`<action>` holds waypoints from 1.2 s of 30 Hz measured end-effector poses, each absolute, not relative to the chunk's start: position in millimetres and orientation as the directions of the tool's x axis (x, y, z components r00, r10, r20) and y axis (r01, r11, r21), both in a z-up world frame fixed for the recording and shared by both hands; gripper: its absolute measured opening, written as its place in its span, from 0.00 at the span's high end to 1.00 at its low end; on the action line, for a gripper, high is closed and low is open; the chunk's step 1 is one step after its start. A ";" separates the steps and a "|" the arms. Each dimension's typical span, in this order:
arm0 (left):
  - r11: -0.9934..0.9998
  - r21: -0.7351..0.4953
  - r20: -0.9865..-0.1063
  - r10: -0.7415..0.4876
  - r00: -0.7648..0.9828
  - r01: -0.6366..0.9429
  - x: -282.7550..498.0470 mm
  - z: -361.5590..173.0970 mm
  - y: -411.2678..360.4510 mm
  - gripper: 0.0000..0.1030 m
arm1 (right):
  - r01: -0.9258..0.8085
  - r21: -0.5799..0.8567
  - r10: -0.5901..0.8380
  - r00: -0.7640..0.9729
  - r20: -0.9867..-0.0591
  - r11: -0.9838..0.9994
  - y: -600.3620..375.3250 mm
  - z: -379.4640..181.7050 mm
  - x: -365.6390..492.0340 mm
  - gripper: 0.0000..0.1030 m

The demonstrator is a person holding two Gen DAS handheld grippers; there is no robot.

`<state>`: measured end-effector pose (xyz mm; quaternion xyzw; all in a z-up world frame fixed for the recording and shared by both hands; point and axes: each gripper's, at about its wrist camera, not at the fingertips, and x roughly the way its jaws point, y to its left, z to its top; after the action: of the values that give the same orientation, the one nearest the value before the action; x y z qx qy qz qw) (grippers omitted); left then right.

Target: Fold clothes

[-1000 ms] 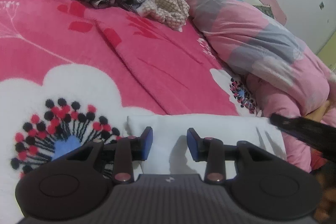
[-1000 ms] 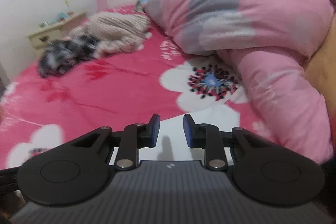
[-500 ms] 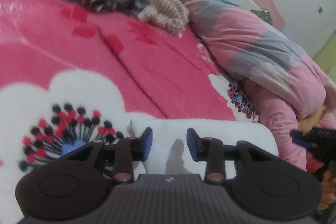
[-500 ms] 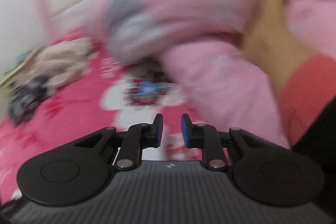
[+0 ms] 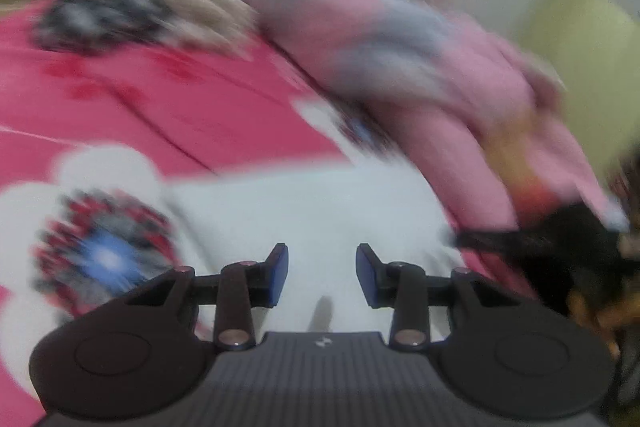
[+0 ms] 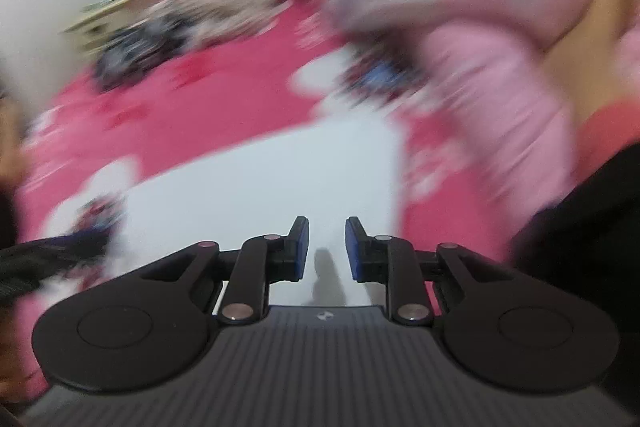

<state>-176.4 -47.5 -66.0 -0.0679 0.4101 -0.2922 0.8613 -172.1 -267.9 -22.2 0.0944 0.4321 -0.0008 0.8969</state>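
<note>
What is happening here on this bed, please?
A person holds a two-finger gripper in each hand over a white folded garment that lies on a pink flowered bedspread. The left gripper and the right gripper are both open, and neither holds anything. Both views are blurred by motion. A pile of other clothes lies near the headboard, beside a pink and grey duvet.

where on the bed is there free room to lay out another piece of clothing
Free: the pink bedspread between the white garment and the dark plaid clothes. Crowded: the headboard end with the clothes pile, and the side under the pink quilt.
</note>
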 end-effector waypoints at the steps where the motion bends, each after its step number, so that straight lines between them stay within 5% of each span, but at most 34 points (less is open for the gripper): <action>1: 0.818 -0.311 -0.717 -0.536 0.445 0.485 -185.8 -74.7 -60.6 0.63 | 0.063 0.160 0.095 0.579 -0.810 0.985 -262.6 -32.7 -177.0 0.82; 3: 0.809 -0.214 -0.789 -0.473 0.391 0.548 -206.2 -90.4 -81.1 0.64 | 0.047 0.112 0.073 0.502 -0.862 0.993 -253.6 -47.2 -188.2 0.82; 6: 0.792 -0.074 -0.775 -0.428 0.465 0.606 -234.5 -85.7 -87.6 0.62 | 0.032 0.071 0.045 0.500 -0.865 0.997 -252.0 -38.7 -205.5 0.82; 11: 0.772 -0.105 -0.779 -0.456 0.430 0.627 -243.8 -82.1 -88.5 0.60 | -0.033 0.135 0.131 0.533 -0.836 0.990 -249.5 -23.0 -222.0 0.81; 16: 0.759 -0.085 -0.790 -0.446 0.421 0.645 -253.7 -89.7 -87.3 0.60 | -0.183 -0.059 0.025 0.425 -0.905 0.981 -222.9 -44.3 -230.6 0.81; 22: 0.778 -0.245 -0.770 -0.519 0.372 0.578 -241.0 -94.3 -62.1 0.60 | -0.245 -0.177 -0.061 0.418 -0.907 0.953 -212.9 -41.0 -243.5 0.81; 31: 0.795 -0.325 -0.769 -0.537 0.347 0.512 -243.5 -83.8 -58.9 0.52 | -0.117 0.067 0.120 0.539 -0.833 0.991 -231.7 -11.2 -253.2 0.78; 36: 0.813 -0.287 -0.788 -0.501 0.357 0.507 -246.4 -84.8 -66.9 0.48 | -0.145 0.011 0.075 0.445 -0.892 0.989 -218.2 -44.2 -249.2 0.75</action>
<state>-246.4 -66.9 -84.8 0.0029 0.4771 -0.3060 0.8238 -249.2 -218.2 -44.2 -0.0335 0.5229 0.0645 0.8493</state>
